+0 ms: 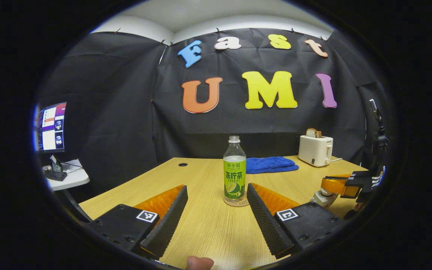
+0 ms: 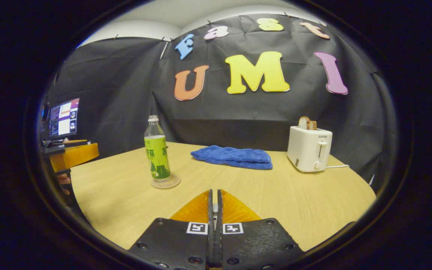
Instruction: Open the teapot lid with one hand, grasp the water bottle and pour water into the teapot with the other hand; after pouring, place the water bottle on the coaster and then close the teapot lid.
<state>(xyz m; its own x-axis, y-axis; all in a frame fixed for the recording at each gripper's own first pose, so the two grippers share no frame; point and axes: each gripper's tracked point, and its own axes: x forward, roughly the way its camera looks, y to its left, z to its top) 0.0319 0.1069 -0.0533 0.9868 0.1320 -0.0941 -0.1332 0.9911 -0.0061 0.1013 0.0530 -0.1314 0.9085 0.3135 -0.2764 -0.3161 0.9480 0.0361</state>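
The clear plastic water bottle with the green label [image 1: 234, 172] stands straight up on the pale wooden table [image 1: 208, 225], on a round coaster [image 2: 166, 182]. It is right in front of the left gripper [image 1: 217, 202], a little way off. That gripper's fingers are spread wide and hold nothing. The right gripper [image 2: 214, 198] is squeezed tight with nothing seen between its fingers; from it the bottle is off to the left and farther away. I think the left one is nearer.
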